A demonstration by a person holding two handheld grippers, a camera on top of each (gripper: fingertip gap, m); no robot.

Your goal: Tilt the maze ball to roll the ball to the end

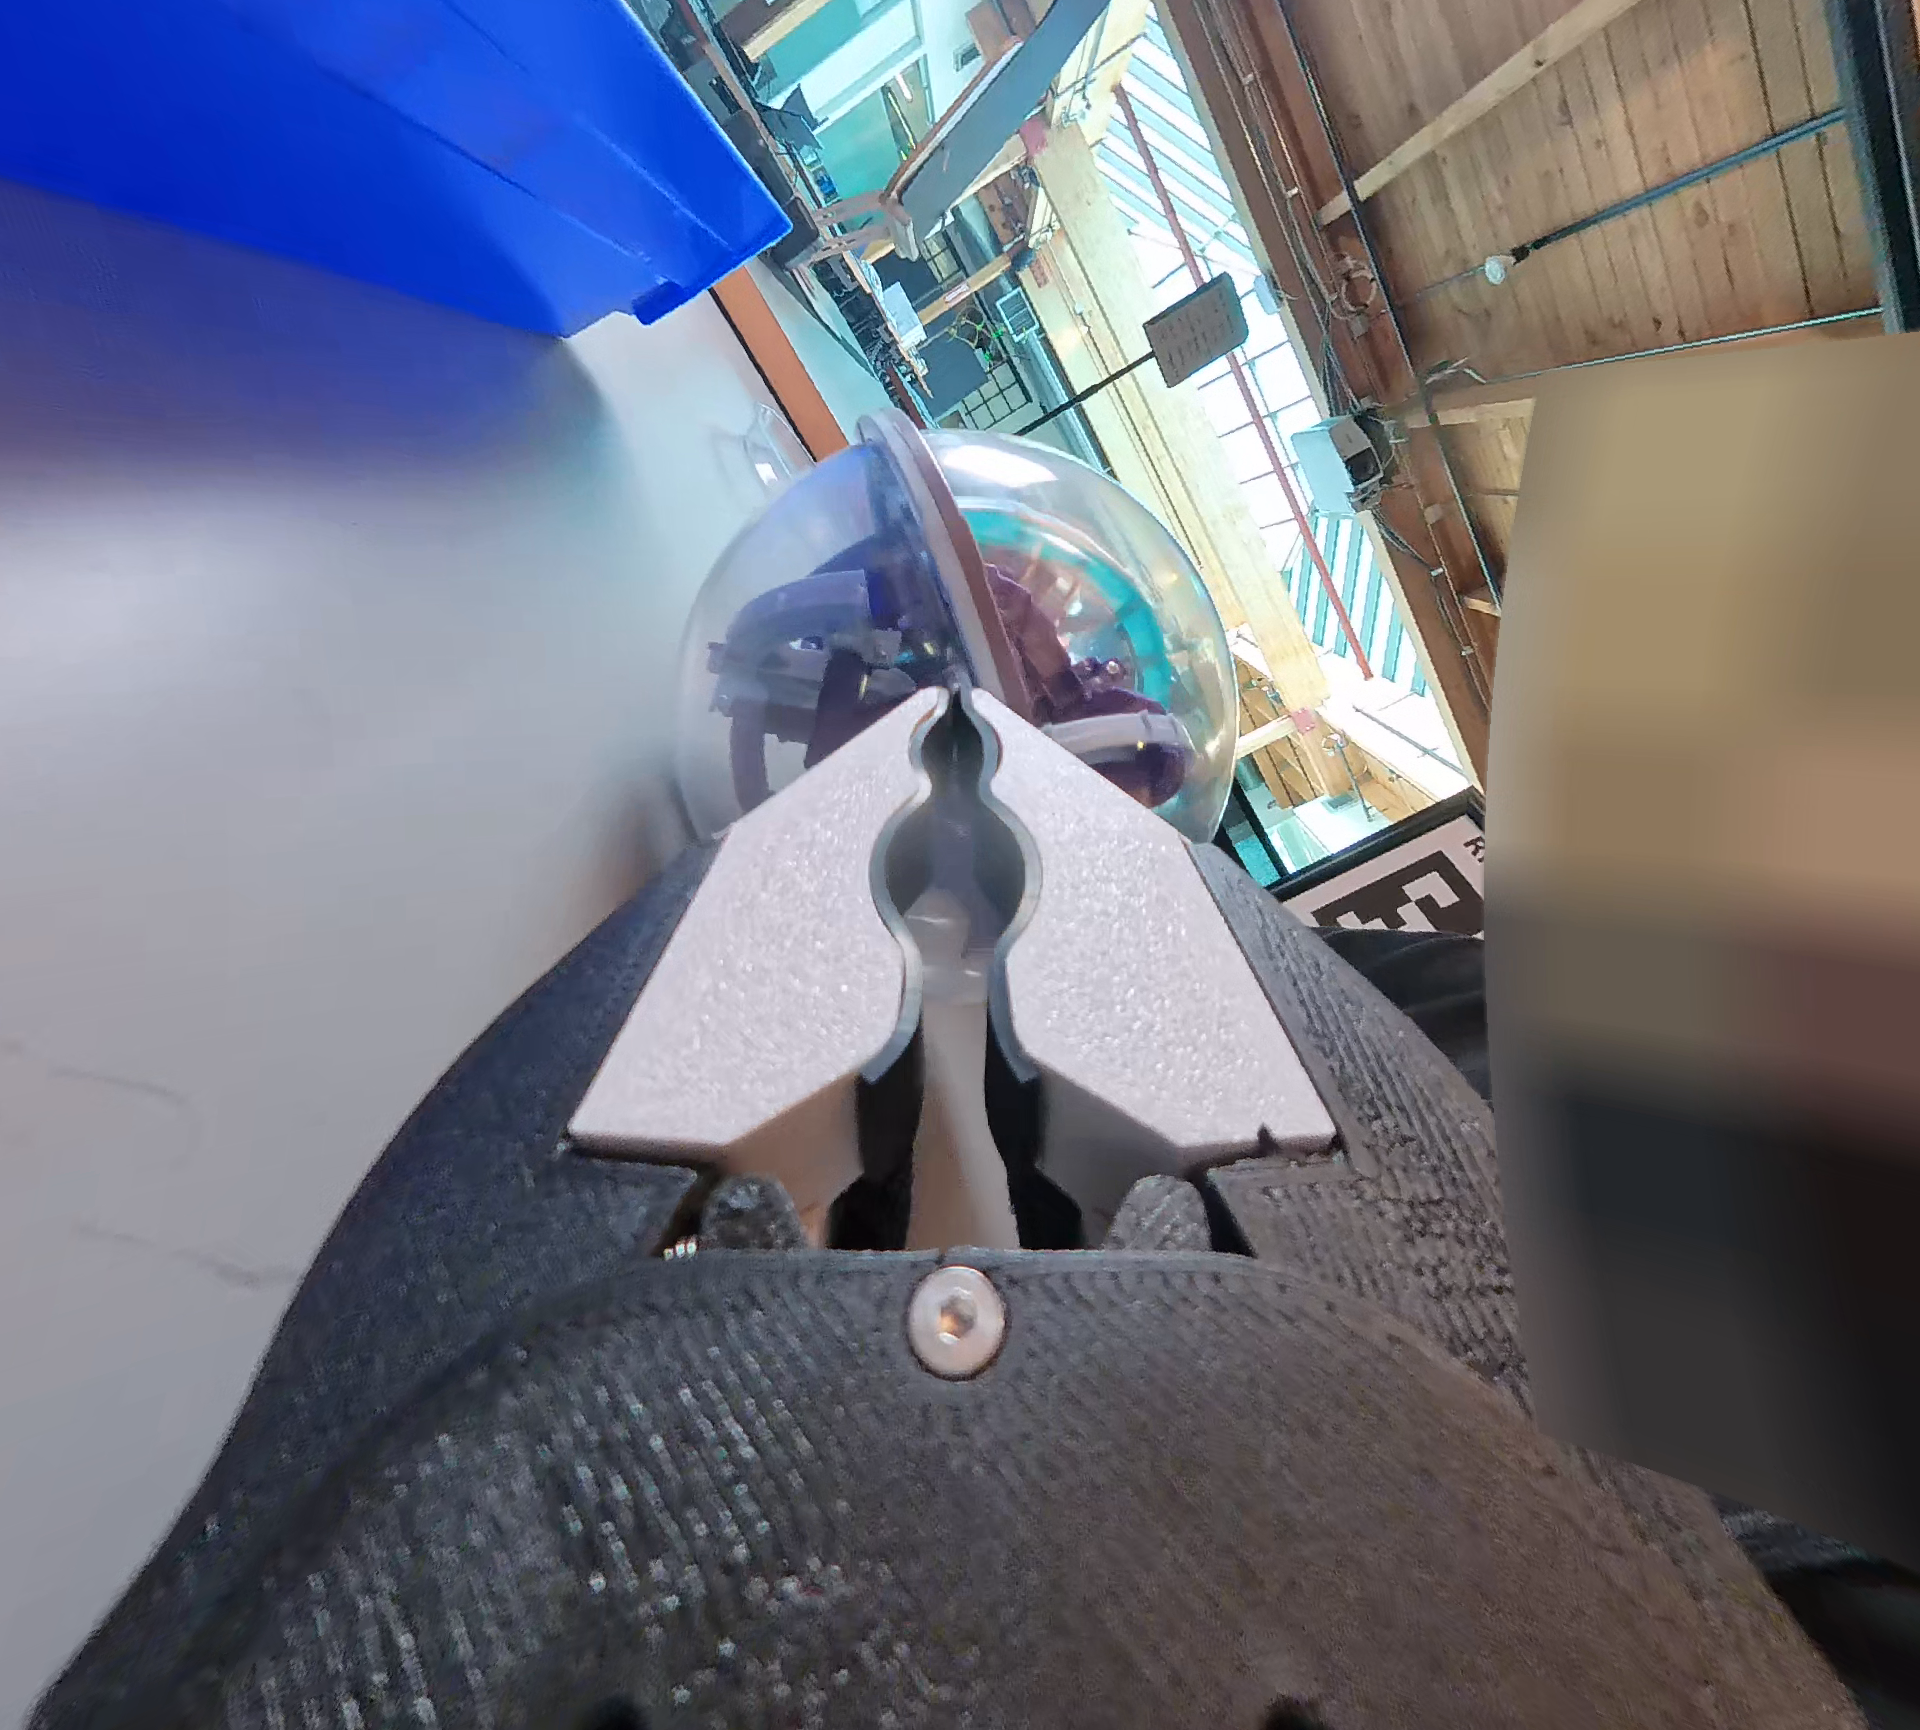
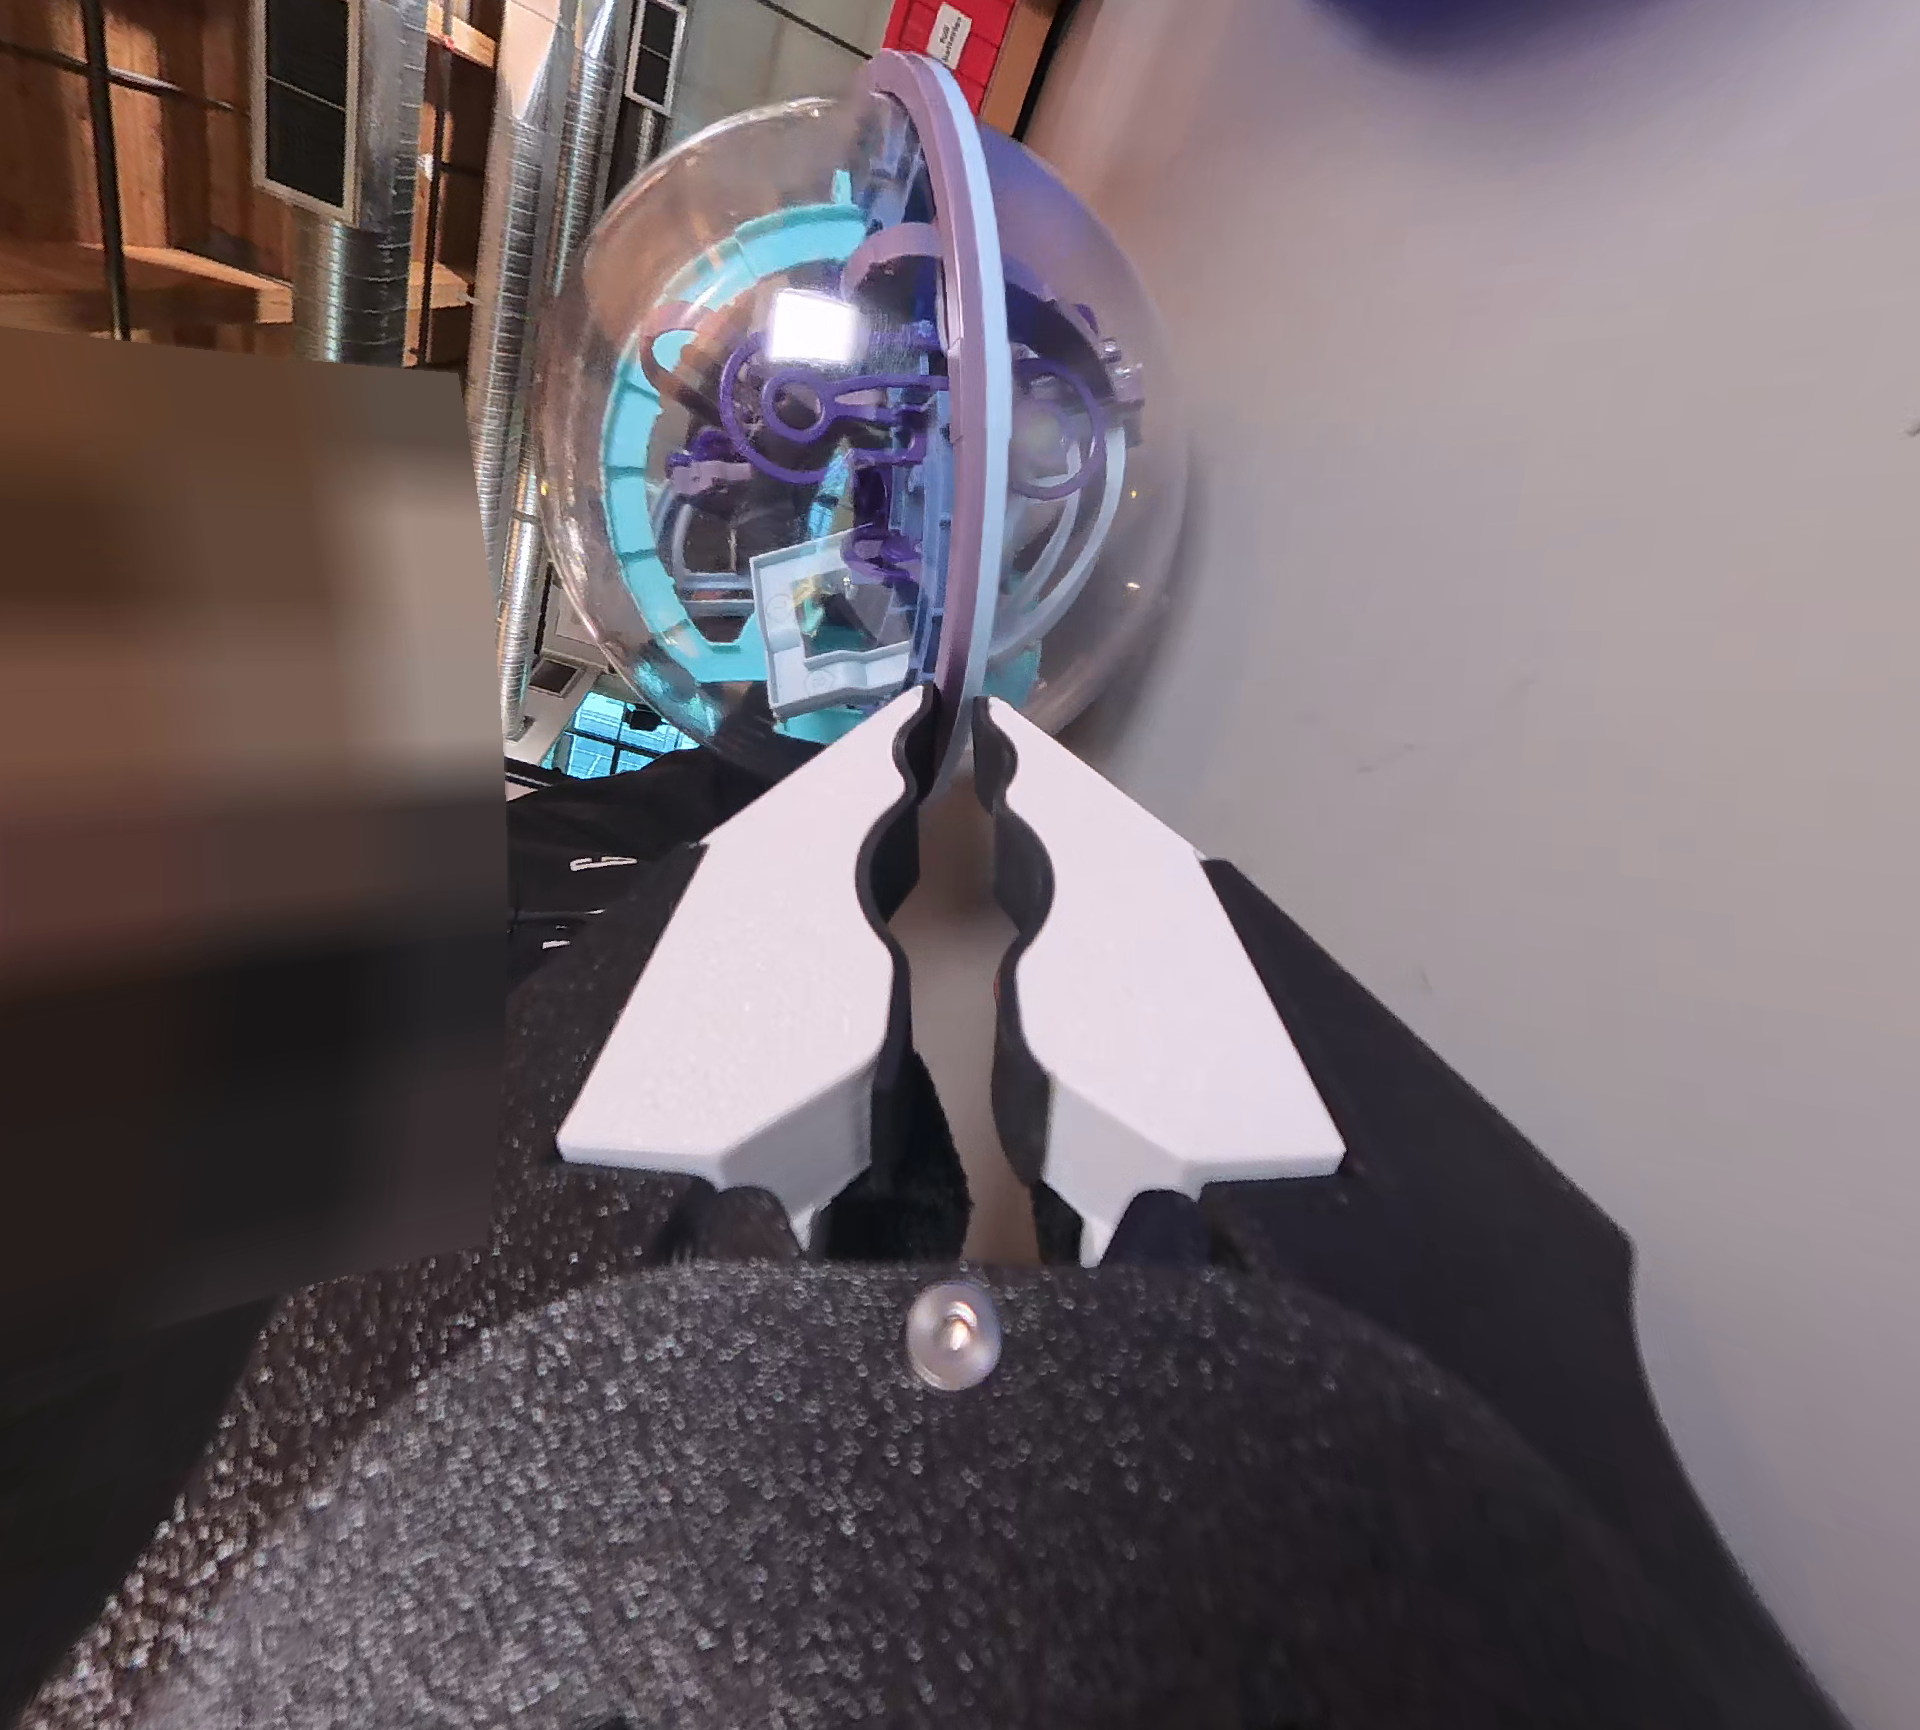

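maze ball [image 2: 831, 454] rim pinched by both claws

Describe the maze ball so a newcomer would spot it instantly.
Start at the pale table beside the blue bin. Each hand-held gripper, left and right, pinches the maze ball: a clear sphere with a lilac rim and teal and purple tracks inside.

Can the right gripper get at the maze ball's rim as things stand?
Likely yes: the right gripper is already closed on the maze ball's equator rim, nothing between them.
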